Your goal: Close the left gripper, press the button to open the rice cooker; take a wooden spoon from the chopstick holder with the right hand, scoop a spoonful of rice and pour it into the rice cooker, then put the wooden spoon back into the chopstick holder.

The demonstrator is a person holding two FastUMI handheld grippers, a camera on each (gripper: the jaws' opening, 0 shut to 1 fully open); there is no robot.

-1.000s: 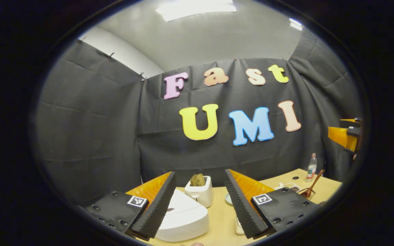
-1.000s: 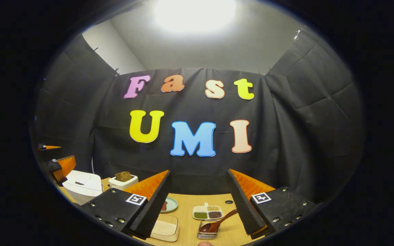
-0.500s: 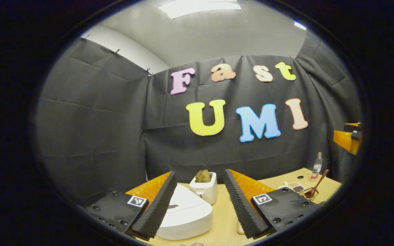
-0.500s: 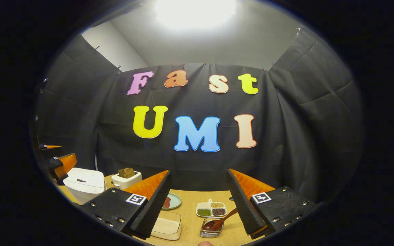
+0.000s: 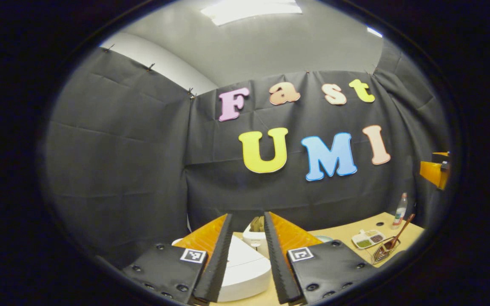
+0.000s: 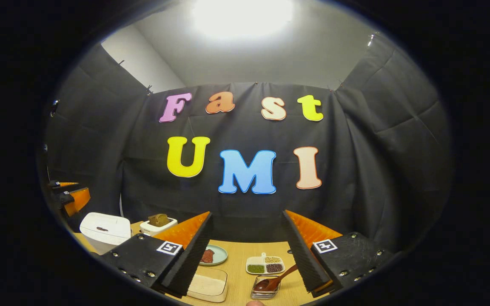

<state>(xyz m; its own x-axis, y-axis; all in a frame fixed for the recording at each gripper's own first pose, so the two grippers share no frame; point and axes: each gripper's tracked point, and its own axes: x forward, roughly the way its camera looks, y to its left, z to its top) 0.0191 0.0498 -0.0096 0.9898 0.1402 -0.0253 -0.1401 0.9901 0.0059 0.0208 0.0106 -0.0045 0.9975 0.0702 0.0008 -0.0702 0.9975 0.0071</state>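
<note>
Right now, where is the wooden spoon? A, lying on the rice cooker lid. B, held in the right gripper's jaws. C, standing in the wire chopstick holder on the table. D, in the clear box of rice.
C: the wooden spoon leans in the wire chopstick holder, bowl down, apart from the open right gripper.

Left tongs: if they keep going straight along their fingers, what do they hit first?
Probably the rice cooker: its white lid fills the narrow gap between the left tongs. The toaster stands just behind it. Depth is hard to judge here.
</note>
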